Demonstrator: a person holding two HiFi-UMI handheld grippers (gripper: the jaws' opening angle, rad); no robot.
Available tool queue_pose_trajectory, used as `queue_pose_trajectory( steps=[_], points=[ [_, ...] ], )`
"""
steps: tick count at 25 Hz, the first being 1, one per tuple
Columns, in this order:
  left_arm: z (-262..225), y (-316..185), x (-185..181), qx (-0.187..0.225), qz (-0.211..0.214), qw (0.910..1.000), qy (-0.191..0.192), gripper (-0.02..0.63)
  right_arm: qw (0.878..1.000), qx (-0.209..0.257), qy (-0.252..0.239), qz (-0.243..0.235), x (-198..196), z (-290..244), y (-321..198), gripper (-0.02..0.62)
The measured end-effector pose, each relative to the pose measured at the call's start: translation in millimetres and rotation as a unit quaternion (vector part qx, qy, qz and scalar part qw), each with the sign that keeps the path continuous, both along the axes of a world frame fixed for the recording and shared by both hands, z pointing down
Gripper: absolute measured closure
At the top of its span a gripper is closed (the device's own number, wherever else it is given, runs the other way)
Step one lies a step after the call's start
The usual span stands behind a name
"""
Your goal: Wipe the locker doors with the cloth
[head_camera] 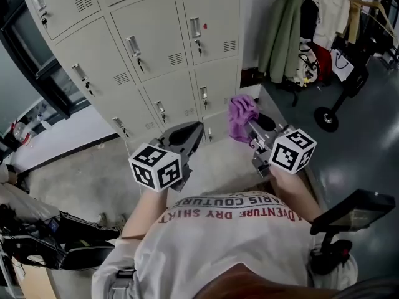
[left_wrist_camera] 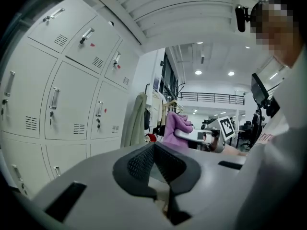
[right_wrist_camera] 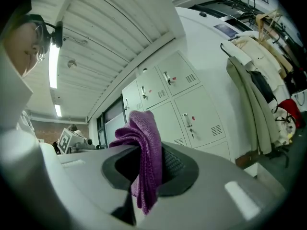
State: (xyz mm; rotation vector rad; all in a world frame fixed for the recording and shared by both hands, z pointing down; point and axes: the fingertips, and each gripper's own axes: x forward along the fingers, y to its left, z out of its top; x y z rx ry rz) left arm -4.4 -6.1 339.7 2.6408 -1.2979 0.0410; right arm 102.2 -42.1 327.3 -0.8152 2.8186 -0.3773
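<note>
Clamped in right tool [head_camera: 250, 128]: purple cloth [right_wrist_camera: 145, 152], bunched folds standing above tips, short tail hanging below. Soft, light, limp, grippy knit; slip unlikely, should flatten under pressure. Best held mid-bunch, free pad left forward for locker doors [head_camera: 156, 39], near ahead, not touching. Beside it, left tool [left_wrist_camera: 157, 166]: jaws together, nothing between.

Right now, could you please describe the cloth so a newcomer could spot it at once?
Start at the wall of pale grey lockers, then look at the person's two grippers in front of them. The cloth is bunched in the jaws of the right gripper; it is the only purple thing there, and the left gripper holds nothing.
</note>
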Motion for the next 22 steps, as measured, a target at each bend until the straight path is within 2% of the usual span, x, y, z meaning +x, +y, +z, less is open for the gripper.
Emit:
queue_pose_trajectory(
  steps=[4,8,16,22],
  points=[
    [0,-41,-4,0.003,0.013,0.9998,0.012,0.606,1.000,0.020,0.015,-0.001,-12,2,-34,0.543],
    [9,-89,-18,0.003,0.021,0.9998,0.001,0.606,1.000,0.024,0.013,-0.007,-36,5,-81,0.543],
    [0,-229,-69,0.014,0.019,0.9997,0.003,0.607,0.999,0.044,0.011,0.030,-77,-5,-215,0.543],
    [-20,-319,-109,0.021,0.019,0.9996,0.000,0.606,0.999,0.039,0.015,0.003,-134,-20,-310,0.543]
  ],
)
